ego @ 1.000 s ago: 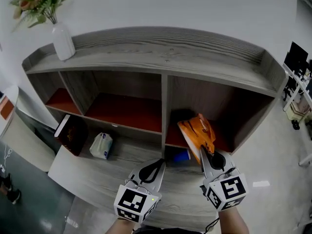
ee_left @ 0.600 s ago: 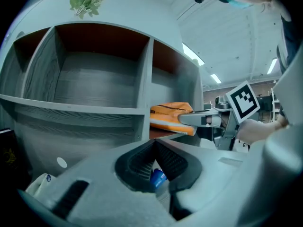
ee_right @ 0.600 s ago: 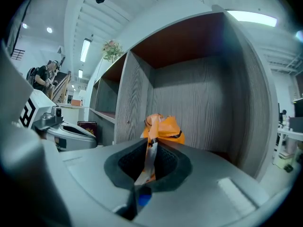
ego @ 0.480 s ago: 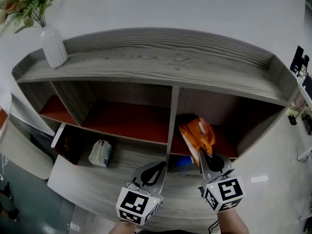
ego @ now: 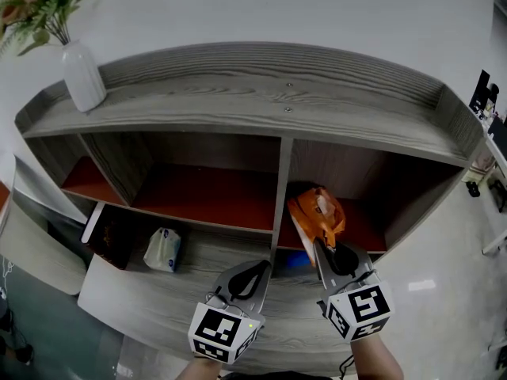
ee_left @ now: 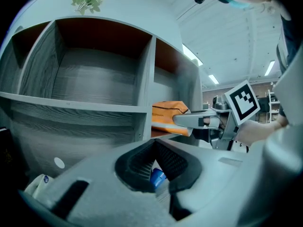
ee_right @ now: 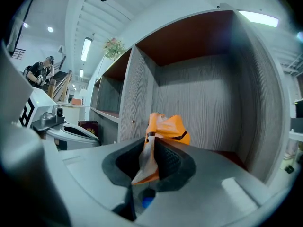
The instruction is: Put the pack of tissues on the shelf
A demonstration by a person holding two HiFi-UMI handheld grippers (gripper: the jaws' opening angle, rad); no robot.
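An orange pack of tissues (ego: 317, 212) rests on the red floor of the shelf's (ego: 277, 93) middle right compartment, leaning towards me. My right gripper (ego: 321, 248) is just in front of it. In the right gripper view the pack's (ee_right: 166, 129) thin end flap hangs between the jaws of the gripper (ee_right: 149, 150). Those jaws are opening, and a gap shows beside the flap. My left gripper (ego: 261, 266) hovers shut and holds nothing in front of the centre divider. In the left gripper view the gripper (ee_left: 154, 148) looks past the orange pack (ee_left: 168, 115).
A white soft pack (ego: 162, 249) and a dark book (ego: 111, 232) sit on the lower left shelf. A blue thing (ego: 295, 261) lies in the lower compartment under the orange pack. A white vase (ego: 83, 74) with flowers stands on the shelf top at the left.
The right gripper has shifted slightly left at the compartment mouth with the orange pack in front of it. The left gripper has stayed where it was, shut.
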